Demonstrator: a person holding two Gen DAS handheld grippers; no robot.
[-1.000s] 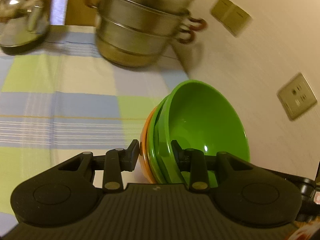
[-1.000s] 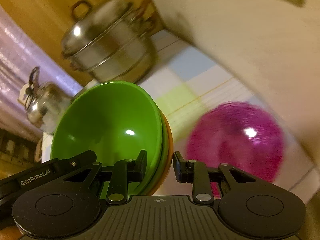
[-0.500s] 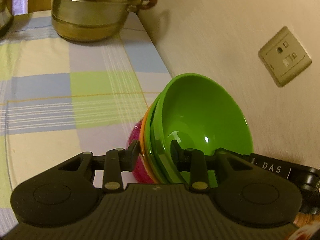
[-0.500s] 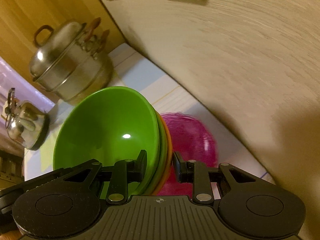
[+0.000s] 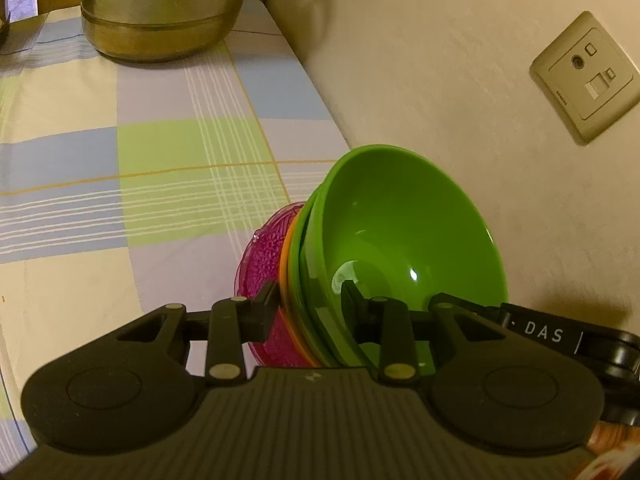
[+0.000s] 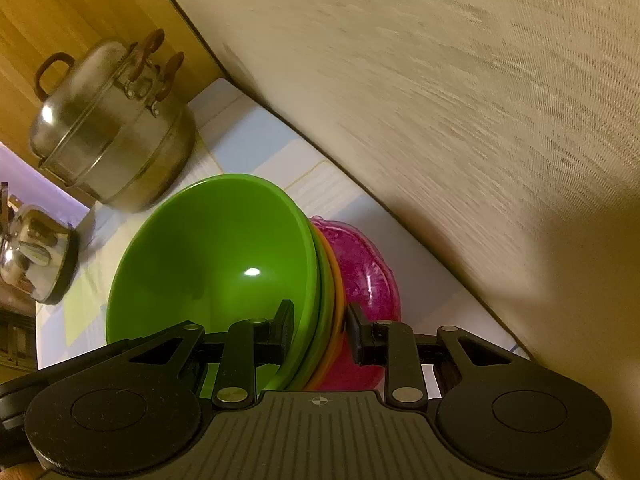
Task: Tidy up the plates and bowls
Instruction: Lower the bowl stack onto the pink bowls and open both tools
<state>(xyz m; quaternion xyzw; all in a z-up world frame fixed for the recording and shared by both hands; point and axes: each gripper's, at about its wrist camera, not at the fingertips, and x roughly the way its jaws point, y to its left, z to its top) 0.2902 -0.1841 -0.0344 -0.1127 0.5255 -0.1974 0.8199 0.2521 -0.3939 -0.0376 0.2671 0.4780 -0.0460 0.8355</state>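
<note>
- Now the nested stack of bowls (image 5: 404, 240), a green one on top with a second green and an orange rim under it, sits directly over the pink glass bowl (image 5: 266, 268); 1 second ago that pink bowl lay well off to the side in the right wrist view and was not visible at all in the left wrist view.
- The left gripper (image 5: 308, 312) is clamped on the stack's rim, 1 finger inside the green bowl and 1 outside against the orange edge. Its grip looks the same as in the earlier frames.
- The right gripper (image 6: 320, 332) pinches the opposite rim in the same way, jaws narrow and unchanged, so both hands carry the stack together.
- The steamer pot (image 5: 160, 8) and the kettle (image 6: 36, 256) have slid up and away in both views, and the wall (image 5: 460, 80) is now close beside the bowls, which fits a carry along the checked tablecloth (image 5: 160, 160) toward the wall.
- The stack is tilted, and its base is hidden behind the rims, so I cannot tell whether it already touches the pink bowl or hangs just above it.
- My reading: the carry is almost done and the nesting step is at hand. What remains is to level the stack, lower it into the pink bowl and let go with both grippers.
- The risk I see is the tilt: a slanted drop could knock the glass bowl sideways or leave the stack seated crooked.
</note>
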